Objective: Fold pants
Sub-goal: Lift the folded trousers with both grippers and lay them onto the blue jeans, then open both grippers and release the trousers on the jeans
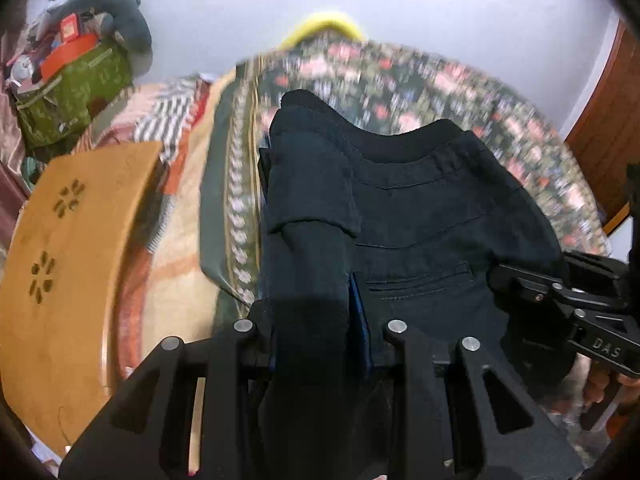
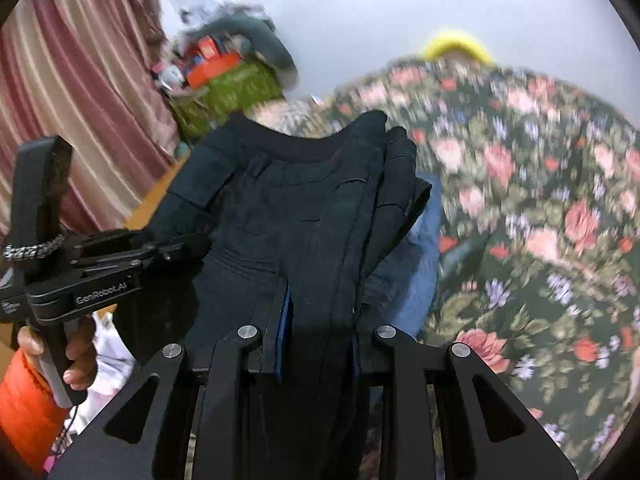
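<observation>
The dark navy pants (image 1: pixel 420 208) hang folded over between both grippers, above a floral bedspread, with the waistband and a back pocket facing the camera. My left gripper (image 1: pixel 316 280) is shut on a thick fold of the cloth, which hides its fingertips. At the right edge of the left wrist view, the right gripper (image 1: pixel 508 280) bites into the other side of the pants. In the right wrist view the pants (image 2: pixel 288 200) run up from my right gripper (image 2: pixel 320 316), which is shut on them between blue pads. The left gripper (image 2: pixel 188 246) clamps their left edge, held by a hand (image 2: pixel 76 352).
A floral bedspread (image 2: pixel 540 200) covers the bed, with blue jeans (image 2: pixel 416 264) lying under the pants. A wooden board (image 1: pixel 72 260) sits at the left, a green bag (image 1: pixel 72 92) piled with clutter behind it. Striped curtains (image 2: pixel 80 100) hang at the left and a wooden door (image 1: pixel 608 120) stands at the right.
</observation>
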`<state>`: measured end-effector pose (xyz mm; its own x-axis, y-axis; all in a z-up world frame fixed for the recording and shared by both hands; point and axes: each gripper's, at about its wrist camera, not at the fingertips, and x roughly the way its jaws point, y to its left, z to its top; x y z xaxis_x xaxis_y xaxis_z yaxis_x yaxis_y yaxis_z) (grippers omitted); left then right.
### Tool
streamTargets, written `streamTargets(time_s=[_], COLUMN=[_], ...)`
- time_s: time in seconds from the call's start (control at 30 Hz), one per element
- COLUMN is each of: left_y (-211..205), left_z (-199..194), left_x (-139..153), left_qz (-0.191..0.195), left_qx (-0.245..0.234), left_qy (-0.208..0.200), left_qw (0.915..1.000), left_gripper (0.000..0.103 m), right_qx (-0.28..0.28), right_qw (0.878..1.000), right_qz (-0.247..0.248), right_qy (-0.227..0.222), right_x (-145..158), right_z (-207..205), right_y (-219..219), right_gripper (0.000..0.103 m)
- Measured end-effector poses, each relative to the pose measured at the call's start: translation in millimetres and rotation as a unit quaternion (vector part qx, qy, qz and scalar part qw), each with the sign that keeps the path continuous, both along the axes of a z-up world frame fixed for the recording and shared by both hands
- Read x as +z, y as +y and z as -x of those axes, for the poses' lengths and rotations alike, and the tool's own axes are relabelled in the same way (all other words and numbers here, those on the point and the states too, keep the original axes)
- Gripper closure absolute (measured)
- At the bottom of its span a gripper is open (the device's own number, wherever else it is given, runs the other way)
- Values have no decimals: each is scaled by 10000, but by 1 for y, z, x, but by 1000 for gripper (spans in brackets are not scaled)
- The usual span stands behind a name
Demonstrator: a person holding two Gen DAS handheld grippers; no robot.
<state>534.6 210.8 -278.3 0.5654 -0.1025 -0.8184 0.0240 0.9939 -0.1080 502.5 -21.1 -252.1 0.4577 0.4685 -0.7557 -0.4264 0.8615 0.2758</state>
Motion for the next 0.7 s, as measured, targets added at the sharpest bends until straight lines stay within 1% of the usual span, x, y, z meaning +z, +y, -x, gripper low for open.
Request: streamTargets(time_s=[0.07, 0.1, 0.17, 0.2, 0.23, 0.27, 0.3, 0.37, 0.43, 0.5, 0.6, 0.63, 0.7], left_y=[-1, 0, -2, -1, 2, 4, 7, 11, 15, 17, 19, 19, 14], left_z=[-8, -11, -7, -6, -7, -5, -2, 5, 16, 28, 55, 64, 88], left_x=[-25, -35, -39, -40, -41, -40, -38, -32, -21, -4, 35, 47, 81], left_qz=[23, 6, -15, -7, -6, -34, -88, -132, -199, -237, -252, -252, -305], left_qx=[-5, 29, 58, 91, 126, 185, 241, 269, 316, 352, 398, 388, 343], left_qy=[259, 293, 249, 254, 279, 322, 330, 312, 299, 197, -58, -151, -412], left_qw=[9997, 9996, 9997, 9996, 9995, 9993, 9991, 9991, 9989, 9989, 9989, 9988, 9981], left_gripper=[73, 71, 66, 60, 52, 47, 40, 39, 39, 39, 39, 39, 38], right_qx=[14, 5, -2, -25, -65, -82, -111, -180, -99, -88, -143, -166, -210], right_qw=[9997, 9993, 9988, 9987, 9985, 9982, 9980, 9974, 9968, 9969, 9981, 9981, 9975], right_qz=[148, 177, 202, 239, 299, 354, 399, 566, 736, 760, 601, 520, 388], right_qy=[216, 323, 451, 457, 462, 481, 488, 410, 297, 204, -83, -278, -555], right_x=[-18, -24, -32, -35, -35, -34, -34, -30, -22, -11, 21, 40, 65], right_z=[-5, -7, -6, -5, -3, 0, 2, 12, 24, 36, 60, 73, 90], right_y=[0, -1, -2, -3, -5, -5, -6, -8, -10, -15, -26, -31, -37], right_gripper=[82, 82, 80, 77, 76, 73, 71, 70, 68, 67, 67, 67, 67])
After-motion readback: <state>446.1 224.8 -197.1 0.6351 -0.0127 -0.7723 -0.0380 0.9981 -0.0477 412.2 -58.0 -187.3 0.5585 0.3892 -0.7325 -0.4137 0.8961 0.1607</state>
